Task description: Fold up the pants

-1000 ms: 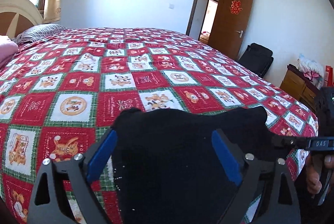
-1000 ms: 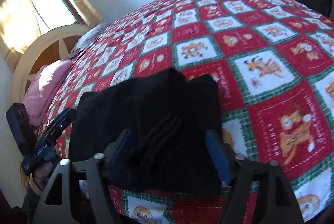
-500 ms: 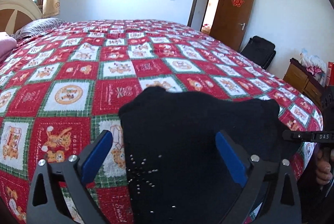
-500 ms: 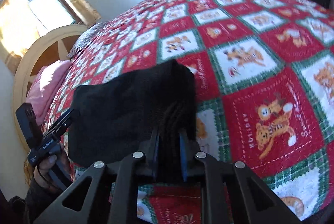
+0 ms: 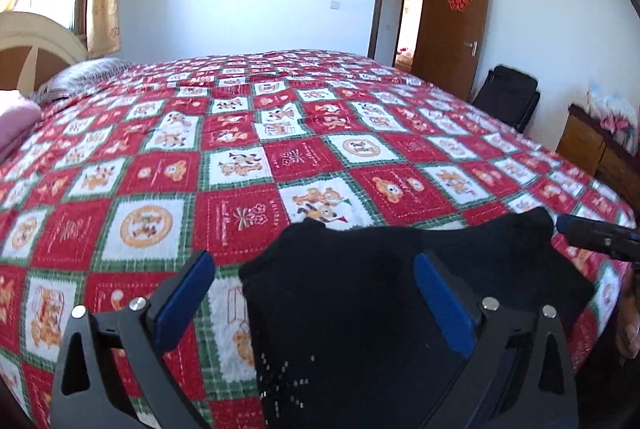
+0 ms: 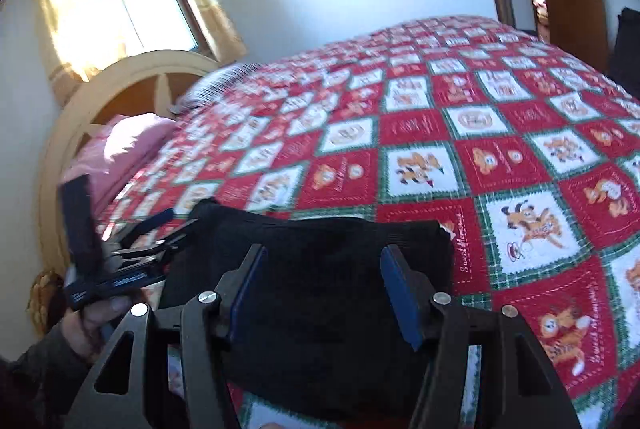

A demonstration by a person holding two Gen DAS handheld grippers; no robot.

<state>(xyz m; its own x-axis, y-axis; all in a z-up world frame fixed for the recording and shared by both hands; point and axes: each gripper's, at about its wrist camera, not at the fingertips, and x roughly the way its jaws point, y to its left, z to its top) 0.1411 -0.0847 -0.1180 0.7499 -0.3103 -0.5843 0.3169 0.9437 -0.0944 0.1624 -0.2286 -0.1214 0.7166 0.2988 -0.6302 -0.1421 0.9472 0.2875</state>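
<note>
The black pants [image 5: 360, 309] lie folded into a compact block on the red patchwork bedspread [image 5: 240, 157], near the bed's front edge. My left gripper [image 5: 312, 293] is open, its blue pads apart above the pants' left part. The right gripper's tip [image 5: 596, 233] shows at the pants' right corner. In the right wrist view the pants [image 6: 320, 281] lie just ahead. My right gripper [image 6: 324, 293] is open over them, holding nothing. The left gripper [image 6: 120, 269] and its hand show at the left.
A wooden headboard [image 6: 120, 89], a pink pillow [image 6: 120, 149] and a striped pillow [image 5: 88, 77] are at the bed's head. An open brown door [image 5: 456, 29], a black bag [image 5: 508, 97] and a wooden cabinet [image 5: 592, 149] stand beyond the bed's far side.
My right gripper was open, shut on the pants' fabric half a second ago, and has opened again and drawn back. My left gripper stayed open and lifted slightly.
</note>
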